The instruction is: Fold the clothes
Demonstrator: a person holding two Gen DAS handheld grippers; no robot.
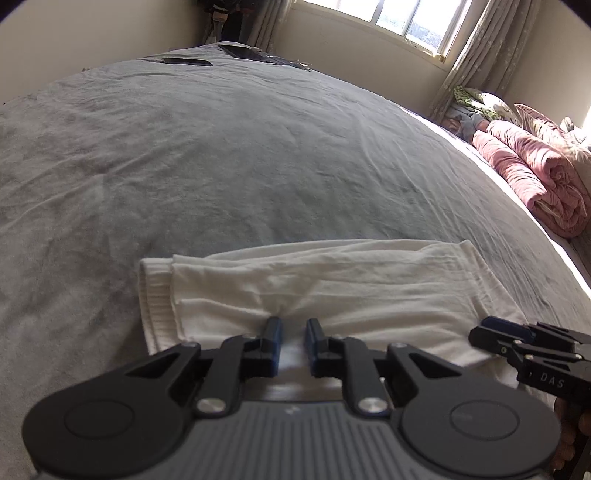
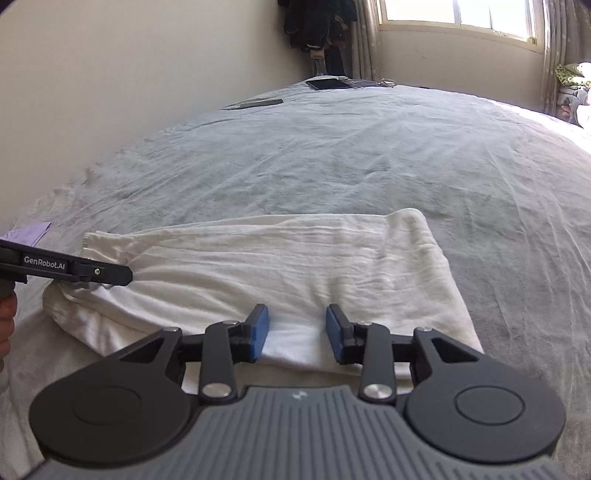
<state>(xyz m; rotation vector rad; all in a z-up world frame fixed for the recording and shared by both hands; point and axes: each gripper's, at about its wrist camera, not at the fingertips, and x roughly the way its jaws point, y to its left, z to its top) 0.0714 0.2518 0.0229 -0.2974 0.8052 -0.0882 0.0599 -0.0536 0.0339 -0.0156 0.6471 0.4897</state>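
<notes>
A white garment (image 1: 332,280) (image 2: 295,258) lies folded into a long band across the near part of a grey bedsheet (image 1: 221,166) (image 2: 369,166). My left gripper (image 1: 293,332) is shut on the garment's near edge, and the cloth puckers at its tips. The right wrist view shows that left gripper (image 2: 125,275) from the side at the band's left end, with fabric bunched under it. My right gripper (image 2: 297,328) stands open over the near edge further right, with white cloth lying between its blue pads (image 2: 258,328). In the left wrist view the right gripper (image 1: 476,334) enters from the right.
Rolled pink bedding (image 1: 535,177) lies along the bed's right side. Dark flat items (image 1: 243,53) (image 2: 328,84) rest at the far end below a window (image 1: 388,18). A purple piece (image 2: 29,232) sits at the left edge by the wall. A hand (image 2: 5,321) holds the left gripper.
</notes>
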